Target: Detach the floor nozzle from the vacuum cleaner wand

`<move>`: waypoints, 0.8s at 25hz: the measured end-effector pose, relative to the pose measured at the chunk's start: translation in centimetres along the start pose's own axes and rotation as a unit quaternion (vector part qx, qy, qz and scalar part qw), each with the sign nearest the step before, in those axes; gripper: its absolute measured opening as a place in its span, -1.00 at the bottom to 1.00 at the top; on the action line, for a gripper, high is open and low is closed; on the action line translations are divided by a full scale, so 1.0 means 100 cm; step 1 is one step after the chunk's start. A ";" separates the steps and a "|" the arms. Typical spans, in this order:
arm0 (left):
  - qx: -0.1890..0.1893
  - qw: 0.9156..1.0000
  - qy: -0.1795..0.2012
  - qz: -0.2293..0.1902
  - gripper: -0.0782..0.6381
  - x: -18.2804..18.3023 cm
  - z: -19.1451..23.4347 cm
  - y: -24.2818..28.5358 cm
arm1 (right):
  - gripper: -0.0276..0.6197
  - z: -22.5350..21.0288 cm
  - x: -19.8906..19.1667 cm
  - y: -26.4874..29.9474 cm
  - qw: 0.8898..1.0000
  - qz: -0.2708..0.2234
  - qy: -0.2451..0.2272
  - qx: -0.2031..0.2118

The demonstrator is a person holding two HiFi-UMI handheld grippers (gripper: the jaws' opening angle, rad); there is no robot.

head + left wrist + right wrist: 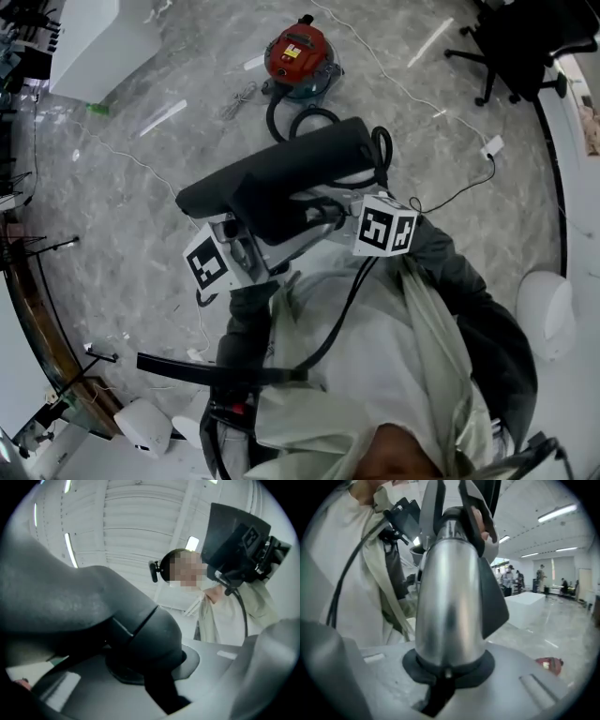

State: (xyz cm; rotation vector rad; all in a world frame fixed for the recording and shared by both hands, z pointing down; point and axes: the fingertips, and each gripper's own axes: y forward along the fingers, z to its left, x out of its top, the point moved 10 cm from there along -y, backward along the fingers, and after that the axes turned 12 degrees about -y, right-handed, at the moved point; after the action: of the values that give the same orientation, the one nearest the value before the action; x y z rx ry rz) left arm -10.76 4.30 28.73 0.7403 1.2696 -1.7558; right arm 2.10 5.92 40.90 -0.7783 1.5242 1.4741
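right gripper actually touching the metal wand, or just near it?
Touching. The right gripper view shows the silver wand seated in the right gripper, its base pressed against the dark pads with no gap.

No word, brand or number can be read. A pale label (292, 52) is seen on the red vacuum cleaner (300, 58), its print too small. Black-and-white square markers, without letters, are carried on the left cube (208, 262) and right cube (384, 228).

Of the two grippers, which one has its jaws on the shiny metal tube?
The right gripper: its jaws clamp the silver wand. The left gripper grips the dark plastic nozzle neck instead.
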 end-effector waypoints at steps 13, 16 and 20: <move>0.280 0.956 -0.010 -0.087 -0.56 -0.001 0.017 -0.015 | -0.79 -0.009 -0.008 0.014 0.966 0.091 0.009 -0.243; 0.153 0.986 0.001 -0.066 -0.57 0.002 0.011 -0.011 | -0.79 -0.010 -0.006 0.003 0.994 0.048 -0.002 -0.096; 0.011 0.999 0.019 -0.029 -0.57 0.007 -0.002 -0.004 | -0.79 -0.008 0.006 -0.006 1.000 0.003 -0.017 0.014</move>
State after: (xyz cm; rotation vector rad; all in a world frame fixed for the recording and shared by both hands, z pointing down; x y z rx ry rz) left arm -11.50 4.39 28.25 0.7601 1.3105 -1.8123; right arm 2.22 5.11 40.02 -0.7298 1.5184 1.4602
